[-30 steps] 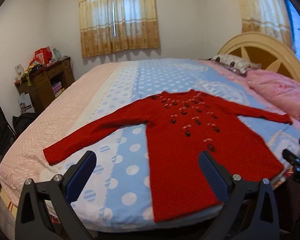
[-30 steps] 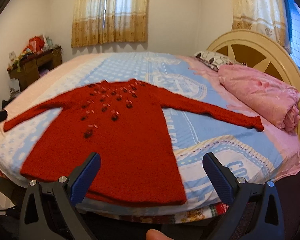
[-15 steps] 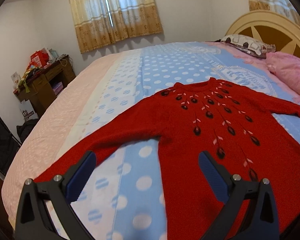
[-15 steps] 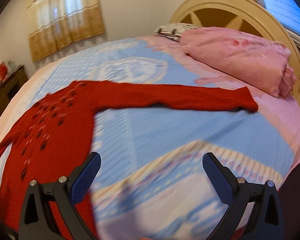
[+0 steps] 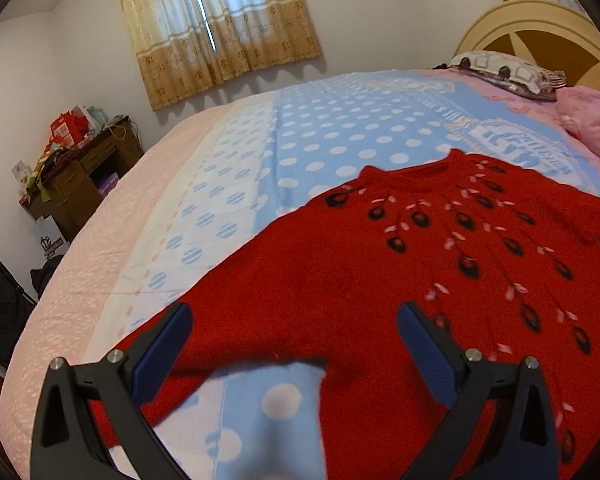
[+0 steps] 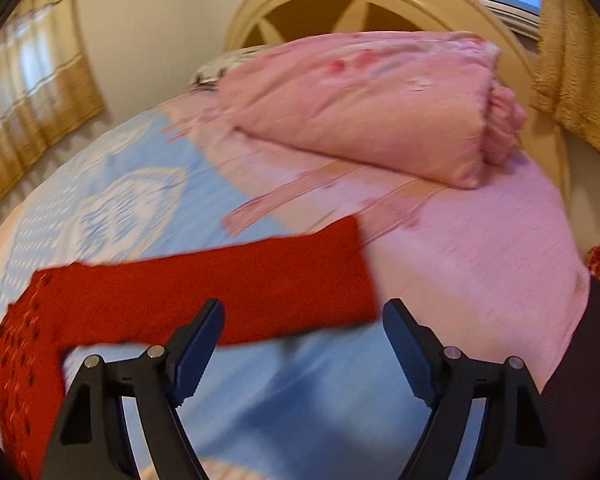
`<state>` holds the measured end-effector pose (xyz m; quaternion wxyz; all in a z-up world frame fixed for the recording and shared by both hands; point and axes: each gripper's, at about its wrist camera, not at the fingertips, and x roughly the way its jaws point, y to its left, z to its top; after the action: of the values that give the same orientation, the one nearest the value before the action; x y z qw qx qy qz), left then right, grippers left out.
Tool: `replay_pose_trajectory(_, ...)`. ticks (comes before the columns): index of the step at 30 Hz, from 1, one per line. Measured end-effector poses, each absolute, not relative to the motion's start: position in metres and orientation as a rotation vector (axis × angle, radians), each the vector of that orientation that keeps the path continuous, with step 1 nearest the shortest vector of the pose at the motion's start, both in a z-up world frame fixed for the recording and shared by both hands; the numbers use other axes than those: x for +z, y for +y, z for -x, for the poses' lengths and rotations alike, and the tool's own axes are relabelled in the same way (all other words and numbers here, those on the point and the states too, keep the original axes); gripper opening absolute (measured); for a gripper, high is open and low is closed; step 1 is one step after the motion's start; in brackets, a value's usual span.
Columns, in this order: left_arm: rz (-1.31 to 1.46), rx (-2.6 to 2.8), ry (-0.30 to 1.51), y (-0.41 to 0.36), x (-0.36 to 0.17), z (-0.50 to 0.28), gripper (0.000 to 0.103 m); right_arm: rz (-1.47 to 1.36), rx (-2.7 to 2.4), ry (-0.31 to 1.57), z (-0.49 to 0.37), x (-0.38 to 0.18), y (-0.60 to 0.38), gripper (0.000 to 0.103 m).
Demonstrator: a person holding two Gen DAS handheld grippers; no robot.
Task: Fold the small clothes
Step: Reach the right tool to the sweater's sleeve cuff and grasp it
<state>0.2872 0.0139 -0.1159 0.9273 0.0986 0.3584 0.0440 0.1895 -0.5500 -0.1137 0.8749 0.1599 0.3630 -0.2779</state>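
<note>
Hovering over red sweater [image 5: 340,280] — left fingers [image 5: 160,350] spread, right fingers [image 6: 198,344] closing, empty.

We are finding almost nothing that we can read here. On the bedspread [image 5: 340,128], beside the neckline of the red sweater [image 5: 380,280], we are seeing a band of white block lettering in the left wrist view, but it is lying upside down and blurred, so we are not making out a single word. We are also noticing a white bag [image 5: 54,240] with a dark crown emblem and a line of print standing by the wooden desk [image 5: 80,184], its print too small for us to read.
</note>
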Motion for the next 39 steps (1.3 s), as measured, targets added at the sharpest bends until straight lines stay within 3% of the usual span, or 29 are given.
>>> replay_pose_trajectory(6, -0.165, 0.129, 0.779, 0.028, -0.133, -0.312, 0.103, -0.385, -0.628, 0.840, -0.210, -0.128, -0.586, 0.071)
replay_pose_trajectory(12, -0.139, 0.135, 0.811, 0.033, -0.148, -0.320, 0.103, -0.351, -0.659, 0.893, -0.228, -0.139, -0.592, 0.069)
replay_pose_trajectory(14, -0.134, 0.132, 0.819, 0.034, -0.152, -0.322, 0.103, -0.321, -0.637, 0.908, -0.236, -0.140, -0.585, 0.058)
replay_pose_trajectory(16, -0.123, 0.128, 0.825, 0.037, -0.155, -0.324, 0.103, -0.281, -0.615, 0.925, -0.242, -0.143, -0.578, 0.036)
replay_pose_trajectory(19, -0.108, 0.120, 0.821, 0.038, -0.154, -0.322, 0.103, -0.256, -0.598, 0.936, -0.250, -0.145, -0.571, 0.012)
replay_pose_trajectory(39, -0.026, 0.091, 0.782, 0.055, -0.153, -0.311, 0.103, -0.115, -0.300, 0.763, -0.335, -0.038, -0.410, 0.008)
